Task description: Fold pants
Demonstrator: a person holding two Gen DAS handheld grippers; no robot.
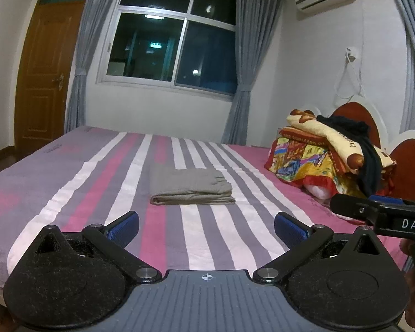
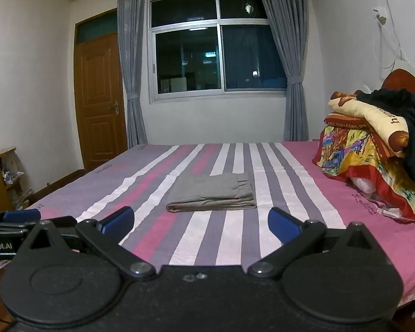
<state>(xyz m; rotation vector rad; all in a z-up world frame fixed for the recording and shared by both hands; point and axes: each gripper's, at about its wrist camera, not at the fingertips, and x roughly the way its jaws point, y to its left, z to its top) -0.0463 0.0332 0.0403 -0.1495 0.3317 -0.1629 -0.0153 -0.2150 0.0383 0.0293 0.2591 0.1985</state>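
grey pants (image 1: 191,185) lie folded into a compact rectangle mid-bed (image 1: 55,166), well ahead of the left gripper (image 1: 206,228) and right gripper (image 2: 200,224), both with fingers spread and holding nothing, which suggests the folding is complete.

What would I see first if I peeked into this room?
Probably the striped pink and purple bed, with grey pants folded neatly in its middle. Next, the colourful pile of quilts at the headboard end on the right, with dark clothes draped on top.
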